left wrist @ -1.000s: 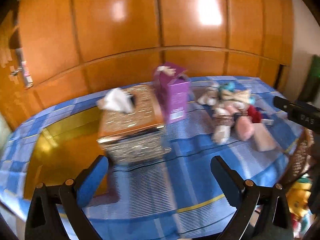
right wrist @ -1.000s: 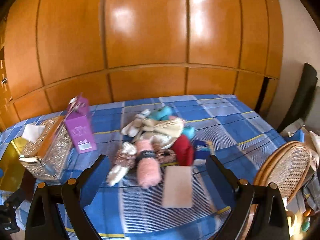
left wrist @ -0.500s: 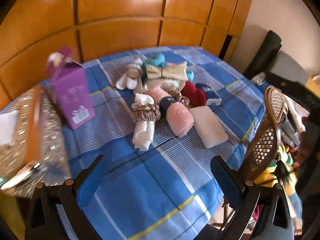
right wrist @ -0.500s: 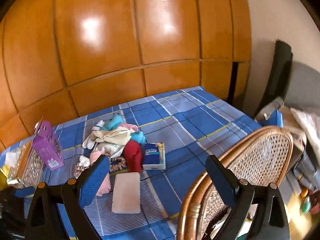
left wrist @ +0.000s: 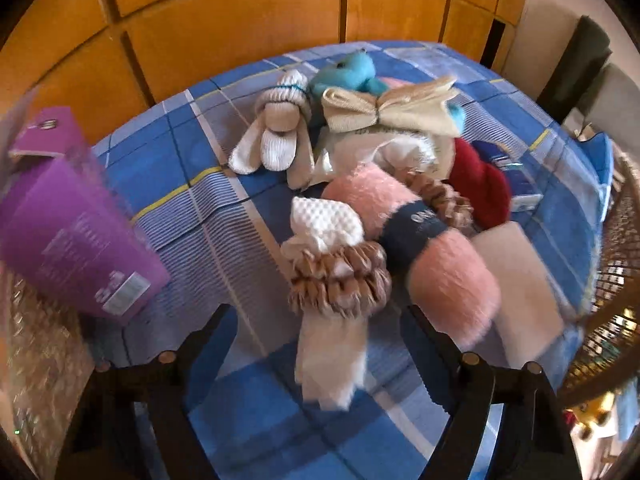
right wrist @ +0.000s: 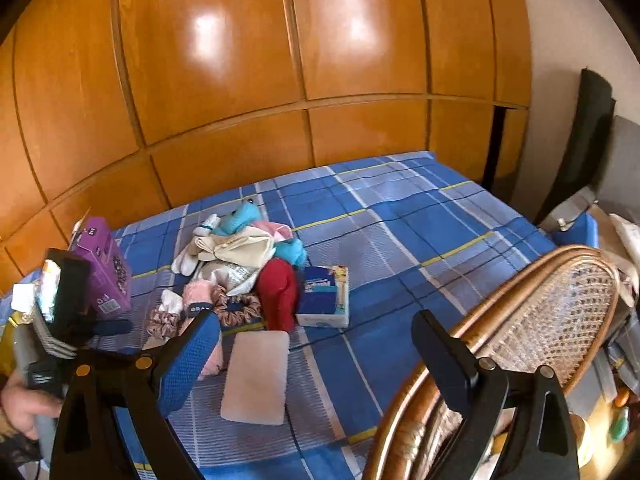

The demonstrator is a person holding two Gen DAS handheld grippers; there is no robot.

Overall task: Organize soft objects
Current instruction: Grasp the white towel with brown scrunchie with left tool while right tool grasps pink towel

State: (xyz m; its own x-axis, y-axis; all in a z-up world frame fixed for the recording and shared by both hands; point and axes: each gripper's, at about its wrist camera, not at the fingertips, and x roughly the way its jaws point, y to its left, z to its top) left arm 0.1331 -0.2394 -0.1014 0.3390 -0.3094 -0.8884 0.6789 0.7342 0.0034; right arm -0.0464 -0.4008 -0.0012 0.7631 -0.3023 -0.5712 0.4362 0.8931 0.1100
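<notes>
A: Where are the soft things?

B: Heaped on the blue checked tablecloth (left wrist: 192, 160). A white cloth (left wrist: 328, 284) wrapped in a brown scrunchie (left wrist: 340, 280) lies nearest, beside a pink towel roll (left wrist: 432, 256).

A: And the left gripper (left wrist: 320, 344)?

B: Above that cloth, jaws closing, pads not touching it.

A: The right gripper (right wrist: 316, 344)?

B: Jaws apart, empty, by the wicker chair (right wrist: 540, 312).

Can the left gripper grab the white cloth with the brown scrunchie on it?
Probably yes. The left gripper is closing with the white waffle cloth lying between its fingers, unpinched. Only the brown satin scrunchie wraps it.
</notes>
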